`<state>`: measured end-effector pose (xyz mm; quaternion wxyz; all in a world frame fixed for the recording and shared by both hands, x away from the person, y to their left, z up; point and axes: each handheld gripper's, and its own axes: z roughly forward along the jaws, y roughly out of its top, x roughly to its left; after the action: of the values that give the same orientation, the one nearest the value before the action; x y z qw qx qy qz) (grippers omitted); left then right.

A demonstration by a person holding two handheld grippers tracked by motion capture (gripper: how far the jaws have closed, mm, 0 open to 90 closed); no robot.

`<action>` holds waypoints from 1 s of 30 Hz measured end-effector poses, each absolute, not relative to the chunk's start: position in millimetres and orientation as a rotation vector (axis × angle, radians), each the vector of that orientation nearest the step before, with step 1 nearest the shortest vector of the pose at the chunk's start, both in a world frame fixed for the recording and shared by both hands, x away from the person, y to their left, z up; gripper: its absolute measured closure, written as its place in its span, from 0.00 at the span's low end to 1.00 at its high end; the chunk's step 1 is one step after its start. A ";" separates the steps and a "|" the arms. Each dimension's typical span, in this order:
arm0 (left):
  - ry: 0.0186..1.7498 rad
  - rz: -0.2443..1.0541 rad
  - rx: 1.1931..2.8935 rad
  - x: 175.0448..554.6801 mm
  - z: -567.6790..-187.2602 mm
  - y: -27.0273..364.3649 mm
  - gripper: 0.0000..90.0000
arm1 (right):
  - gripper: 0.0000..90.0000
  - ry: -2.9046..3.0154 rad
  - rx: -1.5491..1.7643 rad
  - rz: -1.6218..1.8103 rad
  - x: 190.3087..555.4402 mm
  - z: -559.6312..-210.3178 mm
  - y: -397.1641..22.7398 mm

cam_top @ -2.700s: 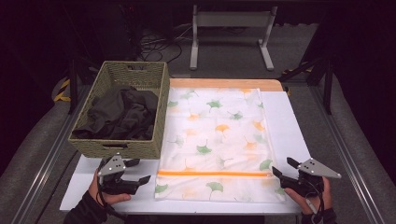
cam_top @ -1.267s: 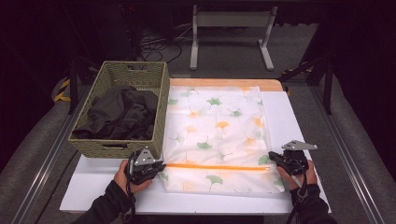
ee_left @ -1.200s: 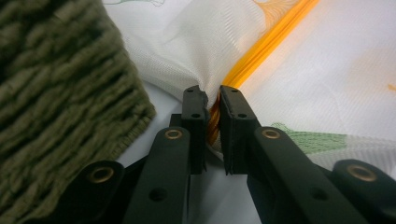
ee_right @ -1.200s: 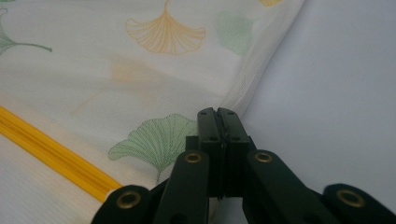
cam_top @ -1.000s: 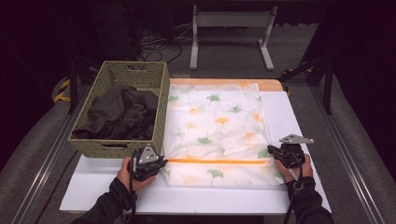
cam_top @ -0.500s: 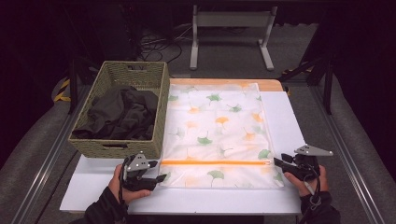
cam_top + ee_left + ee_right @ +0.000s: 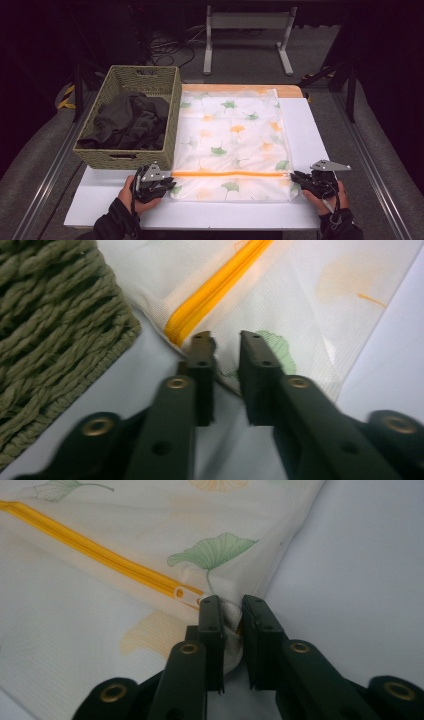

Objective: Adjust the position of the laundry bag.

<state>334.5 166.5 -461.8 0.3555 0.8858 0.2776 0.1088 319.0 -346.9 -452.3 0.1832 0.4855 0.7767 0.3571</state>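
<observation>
A white mesh laundry bag printed with green and orange leaves lies flat on the white board, its orange zipper running across near the front. My left gripper sits at the bag's left edge by the zipper's end. In the left gripper view its jaws have just been closing, and the bag's edge lies in their narrow gap. My right gripper is at the bag's right edge. Its jaws have also just been closing and pinch bunched fabric beside the zipper pull.
A woven olive basket holding dark clothes stands left of the bag, close to my left gripper. The white board has bare margins right of and in front of the bag. Metal rails run along both table sides.
Half a second ago both grippers stood open just off the bag's edges. Both have now closed at those edges, and the right one has shifted slightly left onto the bag.
</observation>
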 end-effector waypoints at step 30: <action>0.639 0.320 2.185 332.3 -455.3 168.7 0.39 | 0.93 2.127 1.360 1.050 331.1 -449.8 -343.8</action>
<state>332.3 168.7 -455.3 0.4088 0.8674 0.2538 0.1270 331.1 -343.8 -449.8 0.2020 0.4872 0.7619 0.3761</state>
